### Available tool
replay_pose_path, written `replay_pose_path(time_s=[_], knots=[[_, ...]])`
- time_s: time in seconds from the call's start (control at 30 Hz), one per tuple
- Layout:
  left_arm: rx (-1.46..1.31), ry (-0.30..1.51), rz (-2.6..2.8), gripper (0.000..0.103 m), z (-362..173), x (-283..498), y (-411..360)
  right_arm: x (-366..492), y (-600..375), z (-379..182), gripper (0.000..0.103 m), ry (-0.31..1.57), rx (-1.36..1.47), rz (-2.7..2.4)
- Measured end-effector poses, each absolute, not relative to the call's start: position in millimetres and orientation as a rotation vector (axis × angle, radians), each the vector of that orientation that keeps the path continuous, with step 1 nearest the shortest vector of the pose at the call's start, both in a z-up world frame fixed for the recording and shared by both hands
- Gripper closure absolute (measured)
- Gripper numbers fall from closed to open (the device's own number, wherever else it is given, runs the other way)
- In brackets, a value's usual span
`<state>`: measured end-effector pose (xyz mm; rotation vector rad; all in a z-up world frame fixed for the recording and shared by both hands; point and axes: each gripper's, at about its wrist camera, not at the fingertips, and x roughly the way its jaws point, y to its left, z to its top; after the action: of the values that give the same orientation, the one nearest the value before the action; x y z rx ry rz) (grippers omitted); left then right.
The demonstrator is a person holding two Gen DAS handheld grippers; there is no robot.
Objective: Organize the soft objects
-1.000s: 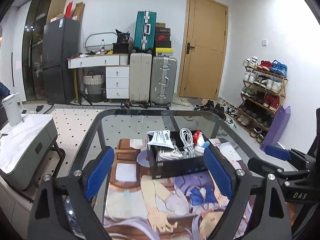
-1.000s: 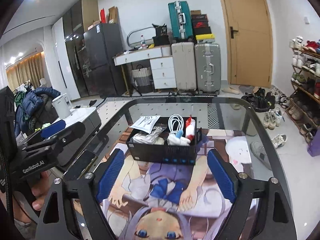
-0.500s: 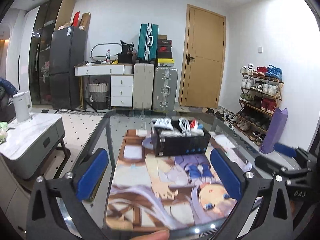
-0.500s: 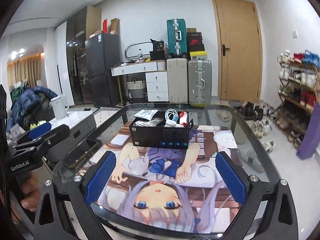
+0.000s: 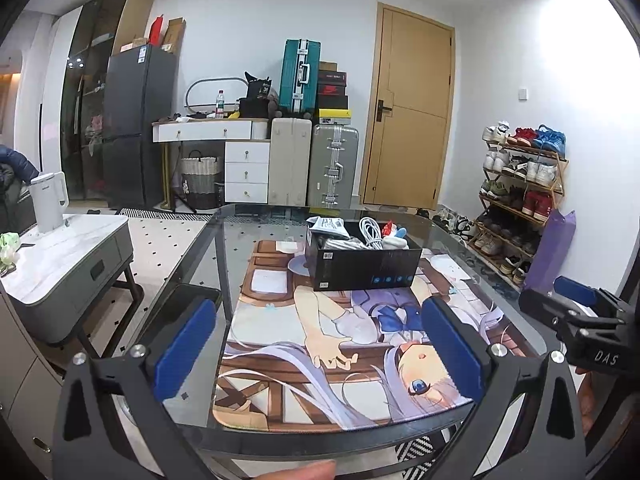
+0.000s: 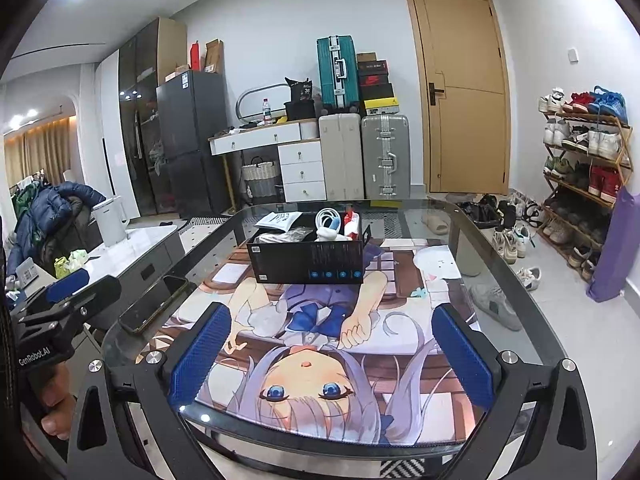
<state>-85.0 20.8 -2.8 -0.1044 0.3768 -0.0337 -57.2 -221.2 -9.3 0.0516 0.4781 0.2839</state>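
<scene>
1 black box (image 6: 306,258) on mat, 2 grippers (image 5: 318,346) (image 6: 330,354) wide apart, empty.

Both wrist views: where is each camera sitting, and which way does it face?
Left wrist: on the left claw, at the table's near edge, facing across the anime mat to the black box; its blue fingers stand apart, empty, and the right claw shows at far right.
Right wrist: on the right claw, same heading, slightly further right; fingers apart, the left claw and a hand at lower left.
Shared: glass table, mat, box, suitcases, door.
</scene>
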Motion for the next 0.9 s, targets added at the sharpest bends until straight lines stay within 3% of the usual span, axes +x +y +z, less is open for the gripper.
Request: replay_pose_path(time_s=[0.9], knots=[[-0.058, 0.324, -0.07, 0.0, 4, -93, 7, -62, -217, -5, 0.001, 0.458, 0.037, 0.295]])
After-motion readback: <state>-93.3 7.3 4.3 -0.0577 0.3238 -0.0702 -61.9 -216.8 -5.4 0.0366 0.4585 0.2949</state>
